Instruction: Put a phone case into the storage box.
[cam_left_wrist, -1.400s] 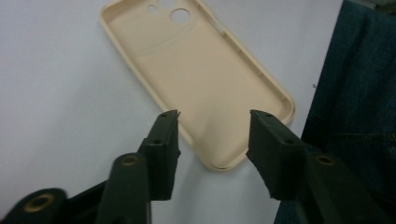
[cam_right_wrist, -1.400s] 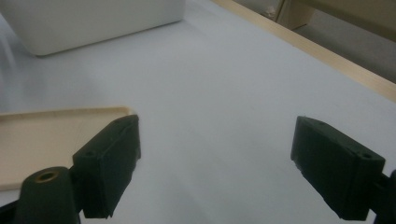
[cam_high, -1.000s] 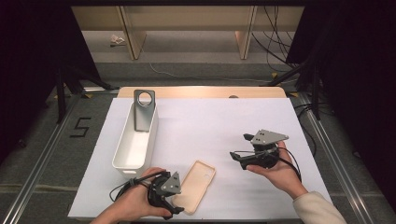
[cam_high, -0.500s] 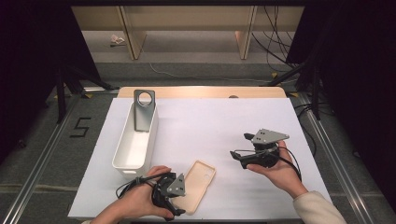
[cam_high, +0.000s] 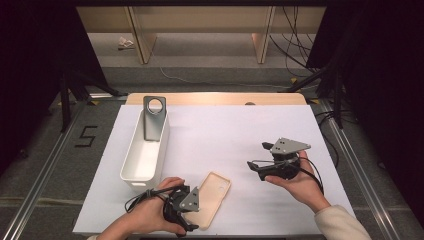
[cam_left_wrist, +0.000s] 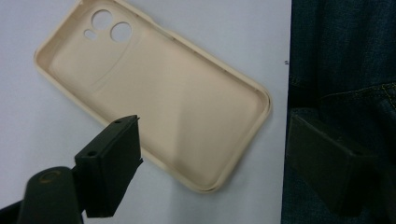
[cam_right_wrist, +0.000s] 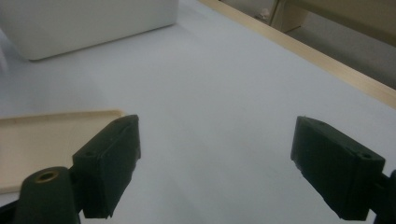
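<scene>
From the high view, the thing I'm working with is a beige phone case (cam_high: 211, 199), lying open side up on the white table cover (cam_high: 225, 140) near the front edge, tilted so its camera-hole end points away and to the right. My left gripper (cam_high: 181, 212) sits right at the case's near left edge, held in the left hand (cam_high: 145, 215); I can't tell from up here whether it's touching. A white bin (cam_high: 145, 150) stands just beyond and left of the case, with a grey metal bracket (cam_high: 153, 117) propped up at its far end. My right gripper (cam_high: 270, 162) is well apart from the case, off to the right, held above the cover in the right hand (cam_high: 300, 182).

In the left gripper view the case (cam_left_wrist: 159, 102) looks soft and matte, with rounded corners, a raised lip all round and two round camera holes plus a small slot at the far end. The jaws have just been opening and now stand spread wide: one hangs over the case's near long edge, the other is off past the table edge over dark denim (cam_left_wrist: 341, 60). Nothing is pinched.

In the right gripper view the jaws are spread wide too, nothing between them. A corner of the case (cam_right_wrist: 42, 144) shows at the left behind one jaw, and the bin (cam_right_wrist: 88, 23) sits farther back.
</scene>
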